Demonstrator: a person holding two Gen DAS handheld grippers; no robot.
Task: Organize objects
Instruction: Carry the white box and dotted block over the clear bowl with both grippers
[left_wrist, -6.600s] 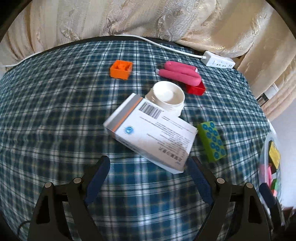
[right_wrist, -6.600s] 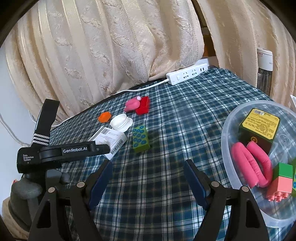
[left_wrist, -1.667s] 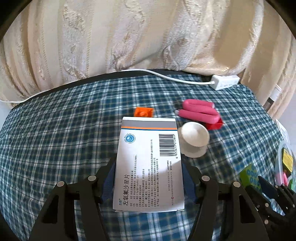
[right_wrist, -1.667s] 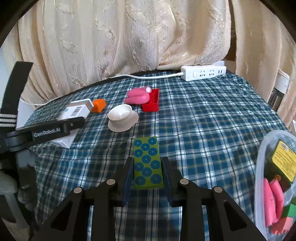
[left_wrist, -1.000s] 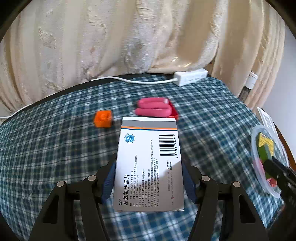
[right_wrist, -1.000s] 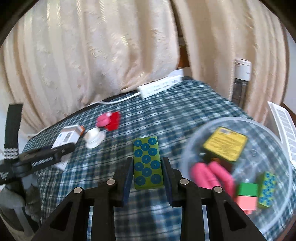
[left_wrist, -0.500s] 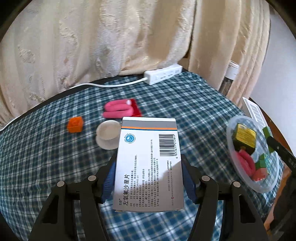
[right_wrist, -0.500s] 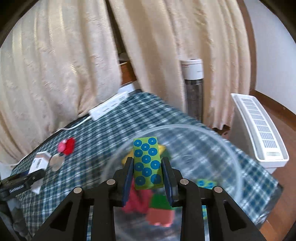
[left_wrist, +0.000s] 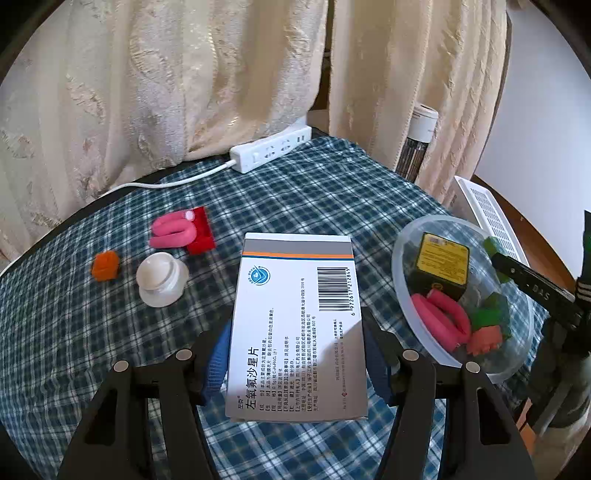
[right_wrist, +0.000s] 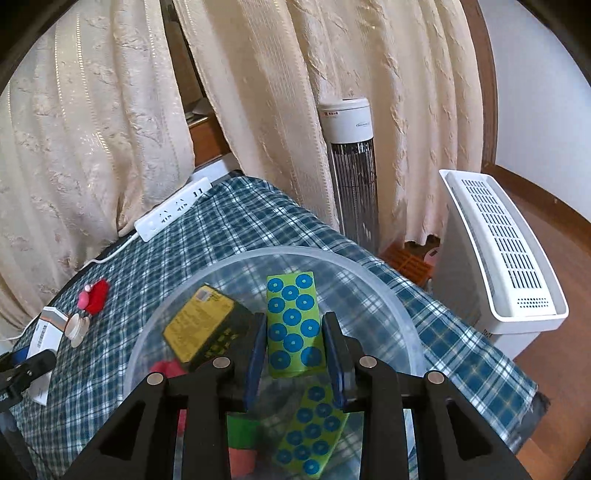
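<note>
1. Left wrist view: the white medicine box (left_wrist: 297, 328) covers the gap of the left claw (left_wrist: 295, 354), so the surface under it is hidden; its lower end is clamped between the two blue pads (left_wrist: 218, 354), and the box is lifted above the checked surface (left_wrist: 314, 192).
2. Right wrist view: the right claw (right_wrist: 295, 343) is closed tight on a green block with blue dots (right_wrist: 293, 325), held over the clear bowl (right_wrist: 388, 295). The claw arms cut off the near part of the bowl.
3. Inside the bowl, one yellow-topped dark box (right_wrist: 201, 328) lies tilted; a second green dotted block (right_wrist: 314, 432) lies at the bottom. A pink piece and a green-and-salmon piece are only partly seen behind the arms.
4. From the left wrist view the bowl (left_wrist: 400, 258) also shows one looped pink roll (left_wrist: 439, 321) and a salmon brick; the green pieces beside it are hard to count.
5. Loose on the surface: one orange brick (left_wrist: 106, 266), one white cap (left_wrist: 160, 277), one pink roll (left_wrist: 171, 234) lying against one red brick (left_wrist: 201, 234).
6. One white power strip (left_wrist: 271, 153) lies at the far edge, below the curtains (left_wrist: 166, 74).
</note>
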